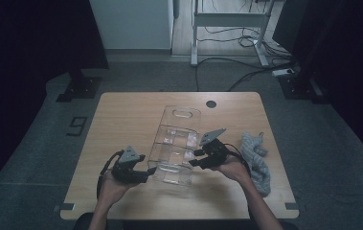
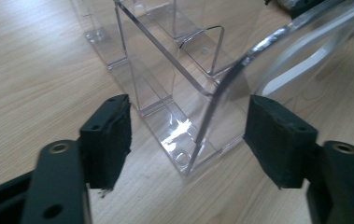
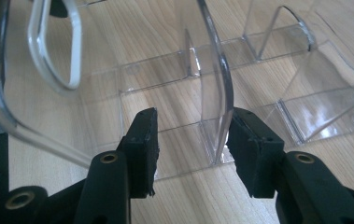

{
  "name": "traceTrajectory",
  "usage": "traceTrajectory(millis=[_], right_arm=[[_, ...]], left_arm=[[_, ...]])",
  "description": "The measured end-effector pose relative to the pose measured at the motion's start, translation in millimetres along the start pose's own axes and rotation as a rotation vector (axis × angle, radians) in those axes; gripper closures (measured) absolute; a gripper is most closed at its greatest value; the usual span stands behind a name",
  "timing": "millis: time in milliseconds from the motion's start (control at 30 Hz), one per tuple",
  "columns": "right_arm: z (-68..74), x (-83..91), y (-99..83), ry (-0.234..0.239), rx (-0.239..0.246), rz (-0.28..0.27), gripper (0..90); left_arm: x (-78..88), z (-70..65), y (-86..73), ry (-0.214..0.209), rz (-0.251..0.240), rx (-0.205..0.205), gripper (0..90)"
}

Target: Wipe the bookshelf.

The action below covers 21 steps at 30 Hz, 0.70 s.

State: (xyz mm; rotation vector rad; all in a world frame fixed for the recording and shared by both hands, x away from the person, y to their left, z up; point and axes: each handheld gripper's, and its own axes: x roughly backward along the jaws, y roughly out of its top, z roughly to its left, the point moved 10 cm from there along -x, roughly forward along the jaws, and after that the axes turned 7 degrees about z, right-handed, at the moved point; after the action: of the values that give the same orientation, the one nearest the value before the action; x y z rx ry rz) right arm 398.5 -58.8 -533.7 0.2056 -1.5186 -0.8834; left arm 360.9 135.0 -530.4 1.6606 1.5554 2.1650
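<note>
Left tongs (image 1: 151, 170), right tongs (image 1: 194, 158), clear organizer (image 1: 176, 143) between

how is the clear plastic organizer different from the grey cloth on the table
The clear plastic organizer is see-through, rigid and split into compartments; the grey cloth is opaque, soft and crumpled. The organizer sits mid-table between the left claw and right claw; the cloth lies apart, beside the right hand, with no claw on it. Both rest on the wooden table.
</note>
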Motion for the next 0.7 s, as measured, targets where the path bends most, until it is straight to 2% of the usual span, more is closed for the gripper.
traceTrajectory(millis=[100, 200, 567, 700], right_arm=[[1.4, -0.9, 0.9, -0.004, 0.003, -0.002, 52.6], [2.2, -1.2, 0.8, -0.003, 0.011, 0.000, 53.0], [9.4, -1.4, 0.3, 0.015, 0.026, 0.012, 55.7], [14.1, -2.6, 1.0, 0.025, 0.037, 0.016, 55.9]], left_arm=[[0.4, 1.9, -0.2, -0.010, -0.005, 0.009, 38.0], [0.4, 2.9, -0.4, -0.014, -0.008, 0.014, 38.9], [-1.8, 13.6, -2.9, 0.020, 0.002, 0.050, 39.0], [-7.0, 17.8, -5.3, 0.042, 0.020, 0.061, 35.4]])
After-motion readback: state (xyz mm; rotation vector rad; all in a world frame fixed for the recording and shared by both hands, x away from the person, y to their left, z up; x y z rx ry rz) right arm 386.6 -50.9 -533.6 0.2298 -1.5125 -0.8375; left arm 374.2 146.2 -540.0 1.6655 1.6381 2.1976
